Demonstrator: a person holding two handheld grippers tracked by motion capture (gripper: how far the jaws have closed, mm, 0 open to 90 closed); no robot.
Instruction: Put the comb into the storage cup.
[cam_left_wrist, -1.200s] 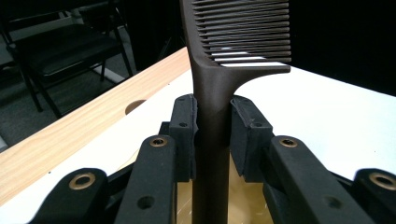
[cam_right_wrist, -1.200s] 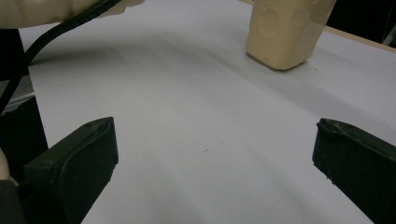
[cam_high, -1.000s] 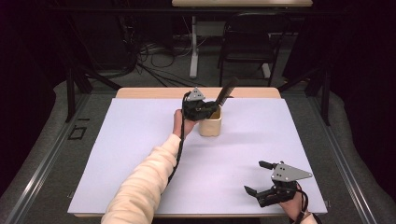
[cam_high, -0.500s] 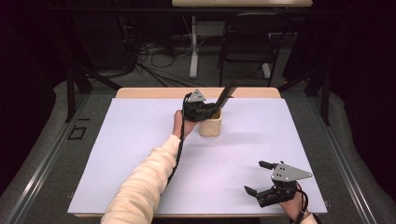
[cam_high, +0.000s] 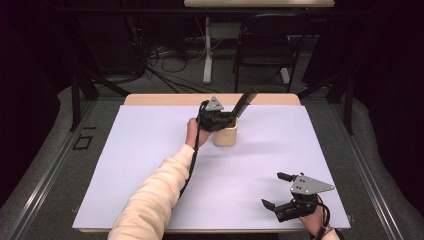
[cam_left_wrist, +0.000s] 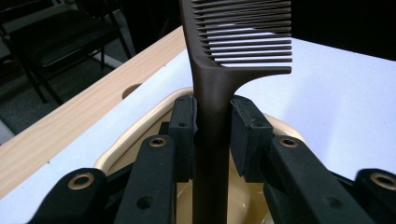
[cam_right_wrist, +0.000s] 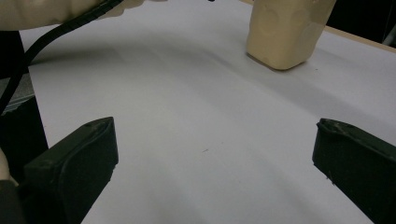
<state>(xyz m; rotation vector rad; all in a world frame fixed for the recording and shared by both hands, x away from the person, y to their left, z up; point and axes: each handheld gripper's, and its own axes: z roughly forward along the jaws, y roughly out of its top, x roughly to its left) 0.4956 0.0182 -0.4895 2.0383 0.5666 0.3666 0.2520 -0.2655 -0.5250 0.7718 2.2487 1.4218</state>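
Nothing has shifted: your left tongs (cam_left_wrist: 212, 135) still pinch the comb (cam_left_wrist: 219, 84) upright in the cup (cam_high: 226, 135) at twelve o'clock, right tongs (cam_high: 278, 192) spread idle, so release comes next.

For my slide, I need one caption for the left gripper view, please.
Left tool clamps the handle of a dark comb above a cream cup on the white table sheet.

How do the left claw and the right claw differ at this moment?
The left claw is shut on the handle of a dark comb; the right claw is open and holds nothing. The left claw hangs over the cream cup far across the table, with the comb's handle going down into the cup; the right claw sits near the table's near edge. Both have black jaws.
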